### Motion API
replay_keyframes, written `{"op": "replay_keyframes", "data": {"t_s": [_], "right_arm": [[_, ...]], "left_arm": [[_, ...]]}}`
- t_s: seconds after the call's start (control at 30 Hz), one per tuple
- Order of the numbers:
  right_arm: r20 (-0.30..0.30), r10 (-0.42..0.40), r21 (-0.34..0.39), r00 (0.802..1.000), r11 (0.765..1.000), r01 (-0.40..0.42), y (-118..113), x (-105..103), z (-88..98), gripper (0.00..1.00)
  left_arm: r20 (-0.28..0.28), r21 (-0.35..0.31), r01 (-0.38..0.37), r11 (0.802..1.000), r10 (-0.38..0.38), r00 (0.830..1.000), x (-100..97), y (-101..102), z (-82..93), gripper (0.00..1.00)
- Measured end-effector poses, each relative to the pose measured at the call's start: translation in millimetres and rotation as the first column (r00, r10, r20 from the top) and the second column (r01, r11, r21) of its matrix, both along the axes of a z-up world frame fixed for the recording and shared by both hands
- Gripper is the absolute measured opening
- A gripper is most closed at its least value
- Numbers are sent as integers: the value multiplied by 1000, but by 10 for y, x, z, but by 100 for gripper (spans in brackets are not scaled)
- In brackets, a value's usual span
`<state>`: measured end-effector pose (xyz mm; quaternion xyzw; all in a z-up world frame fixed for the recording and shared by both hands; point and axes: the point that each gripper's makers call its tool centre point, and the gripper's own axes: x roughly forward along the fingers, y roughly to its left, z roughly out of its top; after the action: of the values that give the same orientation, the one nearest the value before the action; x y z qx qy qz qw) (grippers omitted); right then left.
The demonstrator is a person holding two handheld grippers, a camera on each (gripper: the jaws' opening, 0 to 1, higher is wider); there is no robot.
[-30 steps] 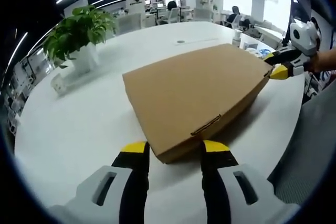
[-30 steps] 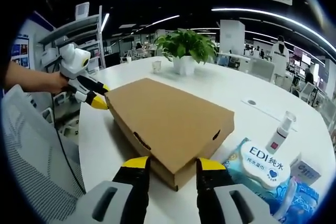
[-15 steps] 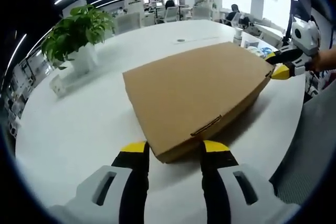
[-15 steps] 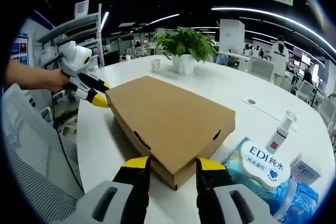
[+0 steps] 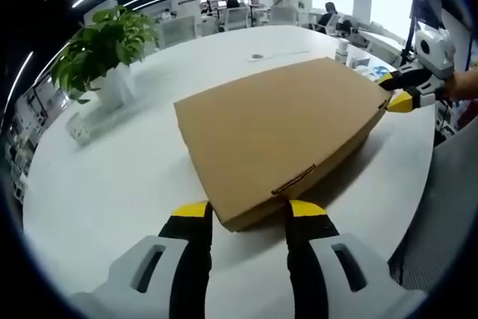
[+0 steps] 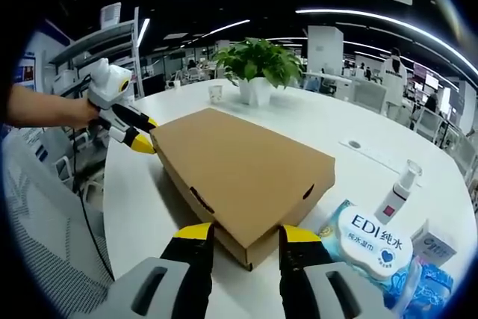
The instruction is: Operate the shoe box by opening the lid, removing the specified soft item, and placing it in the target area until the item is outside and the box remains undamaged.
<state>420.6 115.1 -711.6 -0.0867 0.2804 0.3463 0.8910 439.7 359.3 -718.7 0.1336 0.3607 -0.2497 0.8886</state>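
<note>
The shoe box (image 5: 280,128) lid is shut, so its contents are hidden. The blue packet (image 6: 418,293) is cut off at the right gripper view's edge. Distant people are too small to tell.

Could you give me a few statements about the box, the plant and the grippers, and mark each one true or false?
1. The cardboard box is closed. True.
2. The left gripper holds a cloth. False: its jaws are open at a box corner, holding nothing.
3. A potted plant stands on the white table. True.
4. The right gripper is shut. False: its jaws are open at a box corner.
</note>
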Motion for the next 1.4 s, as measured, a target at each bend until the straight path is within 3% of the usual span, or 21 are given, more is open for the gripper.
{"op": "replay_keyframes", "data": {"t_s": [0.83,1.2,1.4], "right_arm": [[-16,-1,-38,1000,999,1,-1,403,0,31],[-21,-7,-37,1000,999,7,-4,428,-9,32],[-36,-29,1,999,1000,29,-40,420,34,32]], "left_arm": [[-15,10,2,1000,-2,1000,390,-4,11,38],[-17,13,7,1000,-7,1000,425,-1,5,38],[-24,17,5,1000,-4,1000,402,6,23,38]]}}
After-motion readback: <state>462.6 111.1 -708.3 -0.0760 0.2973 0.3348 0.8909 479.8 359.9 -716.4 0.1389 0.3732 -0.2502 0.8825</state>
